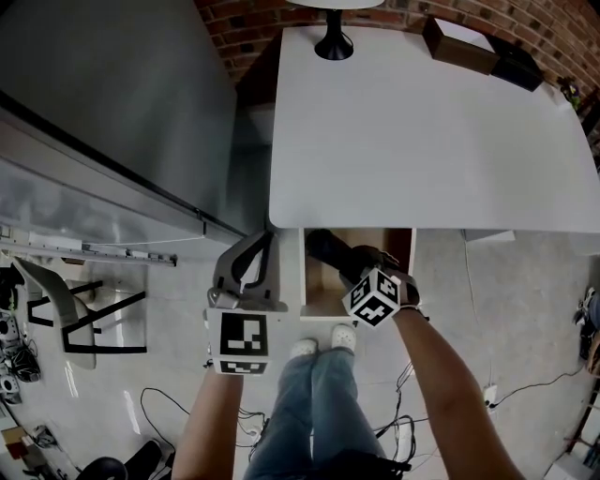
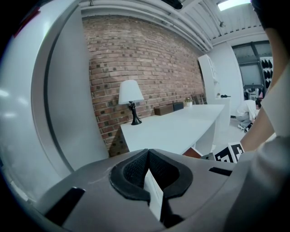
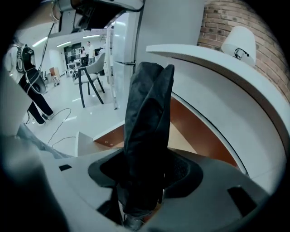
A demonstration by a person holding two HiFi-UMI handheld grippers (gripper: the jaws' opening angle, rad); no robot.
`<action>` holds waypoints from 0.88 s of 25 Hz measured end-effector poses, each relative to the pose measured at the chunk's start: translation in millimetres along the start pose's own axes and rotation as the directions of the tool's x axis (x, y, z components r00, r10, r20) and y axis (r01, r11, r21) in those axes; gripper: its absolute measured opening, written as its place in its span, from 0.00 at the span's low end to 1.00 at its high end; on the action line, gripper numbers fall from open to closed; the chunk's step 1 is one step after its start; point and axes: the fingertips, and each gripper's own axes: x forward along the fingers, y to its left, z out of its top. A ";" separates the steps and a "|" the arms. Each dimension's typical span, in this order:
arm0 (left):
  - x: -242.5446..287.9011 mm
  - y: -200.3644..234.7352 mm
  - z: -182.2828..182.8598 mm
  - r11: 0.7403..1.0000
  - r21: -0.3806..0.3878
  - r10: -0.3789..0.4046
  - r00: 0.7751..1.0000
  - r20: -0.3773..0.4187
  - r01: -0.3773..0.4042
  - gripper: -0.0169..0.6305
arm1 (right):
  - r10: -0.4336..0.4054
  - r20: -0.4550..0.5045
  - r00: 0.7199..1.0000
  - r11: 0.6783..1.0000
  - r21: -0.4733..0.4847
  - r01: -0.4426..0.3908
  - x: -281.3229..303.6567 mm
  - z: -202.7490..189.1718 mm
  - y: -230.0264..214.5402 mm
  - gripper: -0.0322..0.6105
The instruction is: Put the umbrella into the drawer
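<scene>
Brick wall ran behind the white table, whose top carried only a lamp at the back edge and a dark box near the far right corner. To the left a tall grey fridge stood just beside the table, leaving a narrow gap between them. Under the table's front edge the drawer was pulled out toward me, with its pale floor and brown inner walls showing.

My right gripper was clenched on the umbrella, a dark folded bundle that stood up out of the jaws and leaned slightly. It hung over the open drawer, its far end reaching toward the shadow below the table edge. I could not tell whether it touched the drawer floor.

My left gripper sat just left of the drawer, close to the table's corner and the fridge, pointing up at the table. Its jaws were pressed together. A thin white edge showed low between the pads, and I could not tell what it was.

My feet in white shoes stood right at the drawer front. On the floor to the left stood a chair, and cables lay looped beside my legs.
</scene>
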 end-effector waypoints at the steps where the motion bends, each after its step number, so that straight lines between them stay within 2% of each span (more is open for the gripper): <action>1: 1.6 -0.6 -1.7 1.000 0.000 0.000 1.000 -0.002 0.000 0.03 | 0.001 -0.011 1.000 1.000 0.001 -0.001 4.2 -2.1 -1.1 0.41; 16: 19.6 4.3 -29.6 0.999 -0.020 0.030 0.999 -0.021 -0.031 0.03 | -0.012 -0.110 0.994 0.999 0.046 0.017 65.7 -25.2 -20.4 0.42; 22: 22.3 9.4 -40.8 0.999 -0.006 0.042 0.998 -0.045 -0.043 0.03 | -0.035 -0.155 0.987 0.998 0.047 0.043 87.8 -34.1 -24.3 0.43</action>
